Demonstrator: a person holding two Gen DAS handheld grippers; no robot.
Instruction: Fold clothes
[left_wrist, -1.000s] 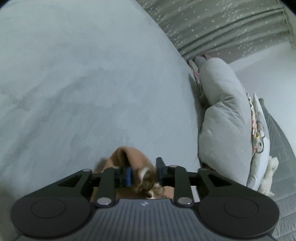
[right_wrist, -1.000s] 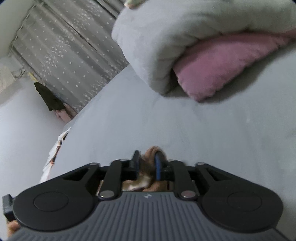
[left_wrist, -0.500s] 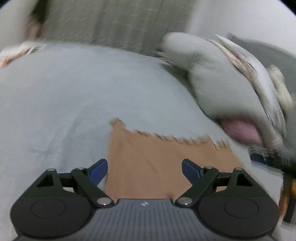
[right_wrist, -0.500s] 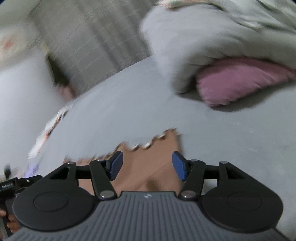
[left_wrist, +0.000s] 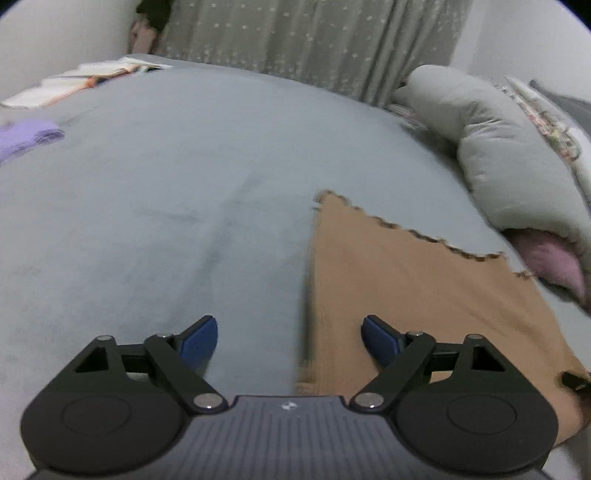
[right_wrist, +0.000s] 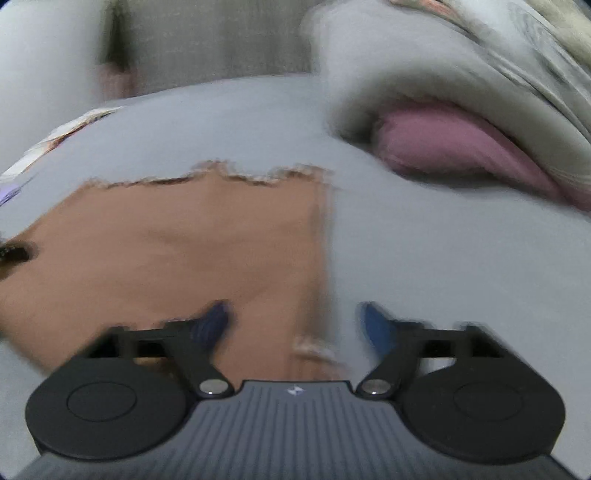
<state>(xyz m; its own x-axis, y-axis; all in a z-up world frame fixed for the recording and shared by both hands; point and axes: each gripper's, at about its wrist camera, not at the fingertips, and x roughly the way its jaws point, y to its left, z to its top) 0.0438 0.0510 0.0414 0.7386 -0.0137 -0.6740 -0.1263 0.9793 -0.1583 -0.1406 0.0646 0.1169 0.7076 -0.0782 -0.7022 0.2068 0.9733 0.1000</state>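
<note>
Tan-orange garment, knit-looking, lies flat and spread on the grey bed sheet. Far edge is scalloped with a darker trim; the side edges run straight. Surface is mostly smooth, with one shallow crease across the middle in the right wrist view, which is blurred. Far right corner lies near the pink pillow, apart from it, sheet between them. A pale frayed bit shows at the near edge.
</note>
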